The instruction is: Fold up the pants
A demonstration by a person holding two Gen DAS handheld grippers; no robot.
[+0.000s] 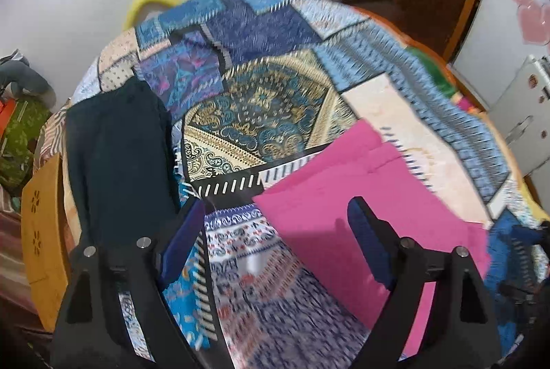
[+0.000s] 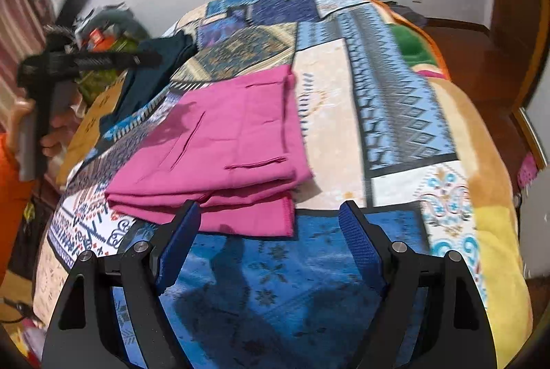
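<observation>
folded pink pants [image 2: 220, 145] lie on the patchwork bedspread [image 2: 388, 100], dark garment [image 1: 117, 142] at 10 o'clock. left tool [image 1: 278, 214] and right tool [image 2: 271, 214] both spread, holding nothing.

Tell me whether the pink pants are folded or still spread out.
Folded. In the right wrist view the pink pants lie as a compact stack on the patchwork bedspread, with layered edges showing at the near side.

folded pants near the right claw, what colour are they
Plain pink-magenta, no pattern. The folded pants show best in the right wrist view, lying on the patchwork bedspread.
</observation>
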